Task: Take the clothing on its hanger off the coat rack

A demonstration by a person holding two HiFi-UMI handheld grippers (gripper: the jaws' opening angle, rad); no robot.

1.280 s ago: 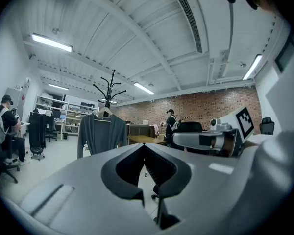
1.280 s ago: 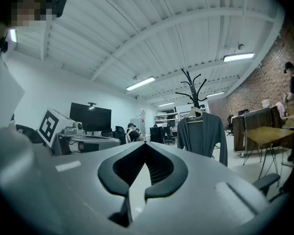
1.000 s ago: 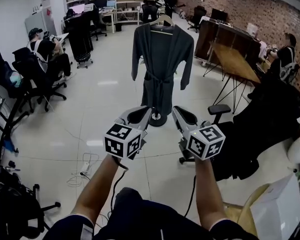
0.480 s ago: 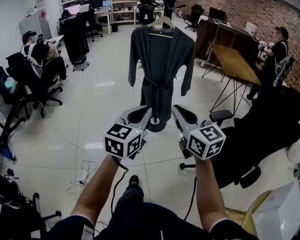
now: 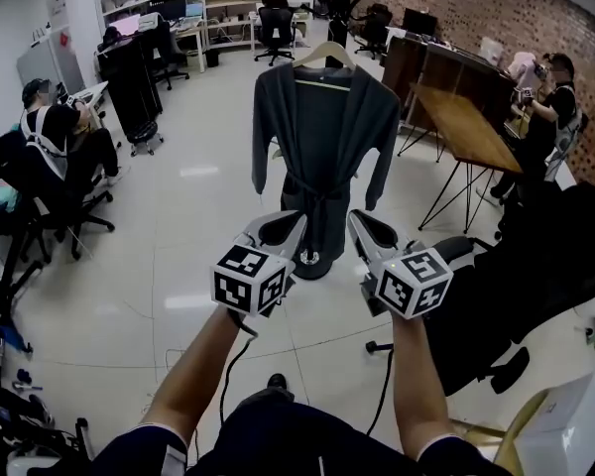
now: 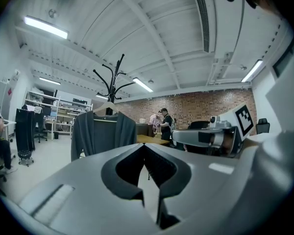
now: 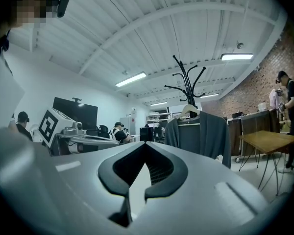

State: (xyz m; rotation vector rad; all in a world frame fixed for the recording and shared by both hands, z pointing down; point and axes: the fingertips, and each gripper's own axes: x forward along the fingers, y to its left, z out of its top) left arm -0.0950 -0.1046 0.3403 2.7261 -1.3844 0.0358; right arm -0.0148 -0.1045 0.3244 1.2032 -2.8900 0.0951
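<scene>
A dark grey robe [image 5: 322,147] hangs on a pale hanger [image 5: 325,56] from a black coat rack [image 5: 339,3] whose round base [image 5: 312,264] stands on the floor ahead. My left gripper [image 5: 286,226] and right gripper [image 5: 365,226] are held level side by side, pointing at the robe and well short of it. Both are shut with nothing between their fingers. The left gripper view has the robe [image 6: 103,133] left of the closed left gripper [image 6: 144,146]. In the right gripper view the robe [image 7: 198,131] hangs right of the closed right gripper [image 7: 146,144].
A wooden table [image 5: 466,122] stands to the right of the rack, with a person [image 5: 545,117] beyond it. A black office chair [image 5: 496,286] is close on my right. Seated people [image 5: 45,127] and a dark cart [image 5: 134,77] are at the left.
The robe and rack have come nearer and look larger in the head view. Both grippers kept side by side and stayed shut.
</scene>
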